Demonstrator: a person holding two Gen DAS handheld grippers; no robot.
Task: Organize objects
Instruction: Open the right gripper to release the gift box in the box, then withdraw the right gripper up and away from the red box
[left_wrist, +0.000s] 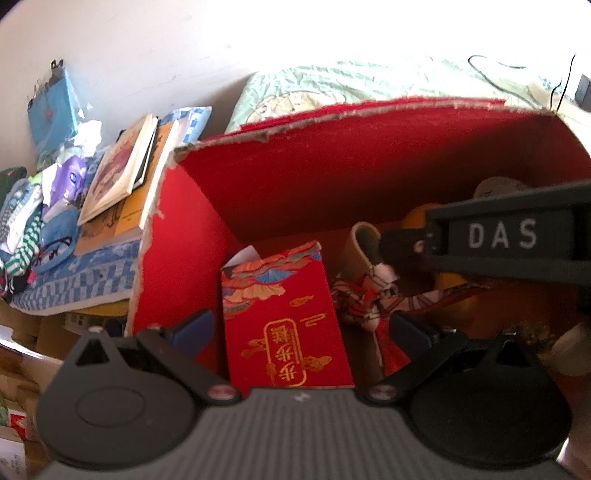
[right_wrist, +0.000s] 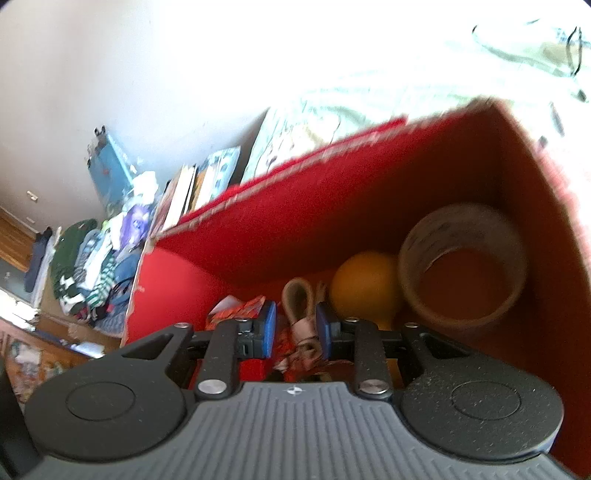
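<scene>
Reds and gold inside the box

The box (left_wrist: 332, 166) is lined plain red; the envelope (left_wrist: 284, 314) is red with gold characters and fan motifs; the ball (right_wrist: 364, 286) is orange; the bedspread (left_wrist: 74, 280) is blue-and-white checked.

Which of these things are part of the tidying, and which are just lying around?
In the job: red box, red envelope, patterned cloth bundle, orange ball, tape roll.
Lying about: books, clothes pile, bedspread.

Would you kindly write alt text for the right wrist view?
The right gripper reaches into a red box, its blue pads either side of a patterned cloth bundle. Behind sit an orange ball and a tape roll.
</scene>
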